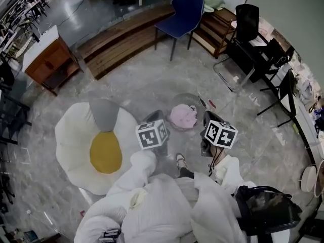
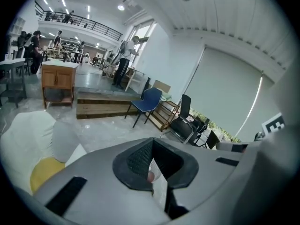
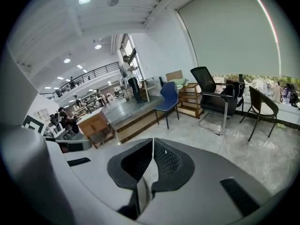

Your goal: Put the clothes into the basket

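Left gripper point(image 2: 152, 145): ribbed black pads closed on thin white fabric point(image 2: 159, 178), strip running back along jaw line. Right gripper point(image 3: 153, 140): pads clamped on white fabric too. Crumpled soft pink garment point(image 1: 183, 116) in round translucent basket point(image 1: 174, 99) on grey marbled floor point(image 1: 152, 85), just ahead of both grippers. Egg-shaped white-and-yellow cushion point(image 1: 76, 135) left of basket; open floor beyond, up to blue chair point(image 1: 185, 11)
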`<state>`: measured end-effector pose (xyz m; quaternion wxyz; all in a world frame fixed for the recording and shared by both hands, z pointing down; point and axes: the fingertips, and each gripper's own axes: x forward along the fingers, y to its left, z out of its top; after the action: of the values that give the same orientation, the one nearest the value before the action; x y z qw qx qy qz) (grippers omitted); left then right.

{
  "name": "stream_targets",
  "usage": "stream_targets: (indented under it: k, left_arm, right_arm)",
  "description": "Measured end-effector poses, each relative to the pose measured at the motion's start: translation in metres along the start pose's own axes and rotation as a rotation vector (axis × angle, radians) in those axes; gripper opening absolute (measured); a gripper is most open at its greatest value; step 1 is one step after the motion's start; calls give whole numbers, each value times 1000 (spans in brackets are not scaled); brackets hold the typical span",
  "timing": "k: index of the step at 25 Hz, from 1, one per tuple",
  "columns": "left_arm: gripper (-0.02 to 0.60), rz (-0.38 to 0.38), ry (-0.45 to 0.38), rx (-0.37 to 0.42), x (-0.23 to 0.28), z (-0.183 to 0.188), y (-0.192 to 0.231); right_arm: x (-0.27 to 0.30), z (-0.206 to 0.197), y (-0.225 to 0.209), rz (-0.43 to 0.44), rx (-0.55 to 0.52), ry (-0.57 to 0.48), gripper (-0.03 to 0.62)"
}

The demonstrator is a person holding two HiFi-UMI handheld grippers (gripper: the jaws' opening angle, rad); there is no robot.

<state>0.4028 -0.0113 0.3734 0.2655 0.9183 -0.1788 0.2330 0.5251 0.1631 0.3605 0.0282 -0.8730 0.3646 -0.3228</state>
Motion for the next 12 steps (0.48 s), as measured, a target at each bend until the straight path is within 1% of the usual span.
stream_targets:
  k: [5,12]
  left_arm:
    - [3,-3,7,11,2,-1,-2]
    - [3,5,10,30,3,3,0]
  right_arm:
    - [4,-7,0,-4,20,10,26]
    - [7,-4,1,-15,-4,19,23]
